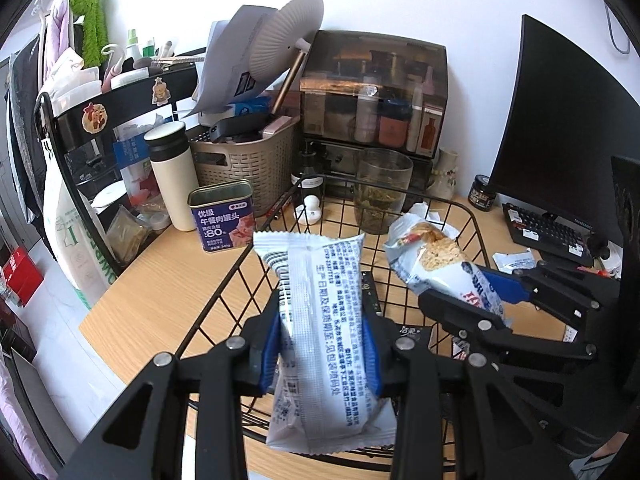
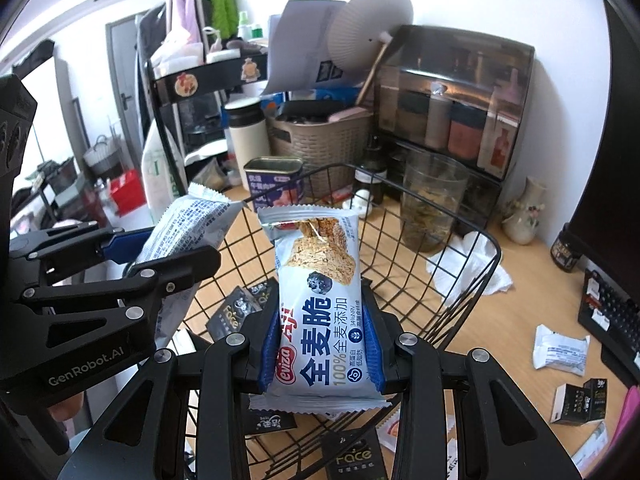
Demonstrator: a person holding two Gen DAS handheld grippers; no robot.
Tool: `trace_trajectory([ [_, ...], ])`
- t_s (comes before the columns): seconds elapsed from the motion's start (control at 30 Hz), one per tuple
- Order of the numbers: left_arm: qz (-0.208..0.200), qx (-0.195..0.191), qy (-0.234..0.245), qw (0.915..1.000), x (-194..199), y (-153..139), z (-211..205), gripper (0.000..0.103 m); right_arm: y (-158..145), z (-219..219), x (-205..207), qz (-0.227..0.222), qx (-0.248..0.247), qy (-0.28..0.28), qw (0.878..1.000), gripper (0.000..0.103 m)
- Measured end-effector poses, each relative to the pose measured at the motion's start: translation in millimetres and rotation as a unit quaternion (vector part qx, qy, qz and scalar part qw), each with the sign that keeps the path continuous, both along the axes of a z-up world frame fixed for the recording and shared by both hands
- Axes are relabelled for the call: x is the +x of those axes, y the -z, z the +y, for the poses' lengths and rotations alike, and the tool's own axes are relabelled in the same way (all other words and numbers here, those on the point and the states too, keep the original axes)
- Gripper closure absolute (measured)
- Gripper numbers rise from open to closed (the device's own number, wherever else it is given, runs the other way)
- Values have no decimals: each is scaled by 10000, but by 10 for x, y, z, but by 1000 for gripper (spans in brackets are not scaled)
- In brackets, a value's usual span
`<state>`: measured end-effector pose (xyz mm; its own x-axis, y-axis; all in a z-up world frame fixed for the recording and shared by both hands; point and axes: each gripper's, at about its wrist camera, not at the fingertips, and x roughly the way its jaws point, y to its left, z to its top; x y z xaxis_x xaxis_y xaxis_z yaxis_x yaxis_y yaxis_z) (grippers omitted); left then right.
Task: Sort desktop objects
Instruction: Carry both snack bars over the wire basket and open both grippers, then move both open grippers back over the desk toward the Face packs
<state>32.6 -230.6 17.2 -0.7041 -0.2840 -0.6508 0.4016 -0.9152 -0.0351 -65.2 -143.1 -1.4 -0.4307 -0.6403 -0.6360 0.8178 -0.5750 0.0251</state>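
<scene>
Black wire basket [image 1: 472, 216] on wooden desk [image 1: 160, 280] | left gripper [image 1: 320, 344] clamps white snack packet [image 1: 320, 320] (printed back showing), above basket at 6 o'clock | right gripper [image 2: 320, 344] pinches wholewheat biscuit packet [image 2: 320, 300], over basket at 3 o'clock of the left | black sachets [image 2: 236, 312] lie inside basket | luncheon meat tin [image 1: 222, 216] at 10 o'clock.
</scene>
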Motion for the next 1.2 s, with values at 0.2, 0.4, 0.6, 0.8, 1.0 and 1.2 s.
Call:
trace_trajectory([
  [0.2, 555, 129, -12, 9984, 104, -103, -35, 9, -8, -6, 42, 305, 37, 56, 9995, 50],
  [0.4, 640, 43, -58, 9979, 141, -147, -11, 9, -59, 107, -28, 179, -214, 144, 9995, 40],
  [0.6, 641, 172, 208, 9976, 122, -156, 122, 9, -140, 343, -64, 287, -222, 310, 9989, 40],
  [0.8, 681, 225, 862, 9937, 64, -208, 602, 9, -226, 986, -207, 348, -292, 868, 9952, 40],
  [1.0, 386, -38, 1968, 9797, -167, -88, 1500, 9, -157, 1747, -407, 405, -124, 1608, 9861, 40],
  [1.2, -106, -86, 2538, 9672, -629, 257, 2073, 9, 81, 2489, -805, 167, 131, 2389, 9708, 40],
])
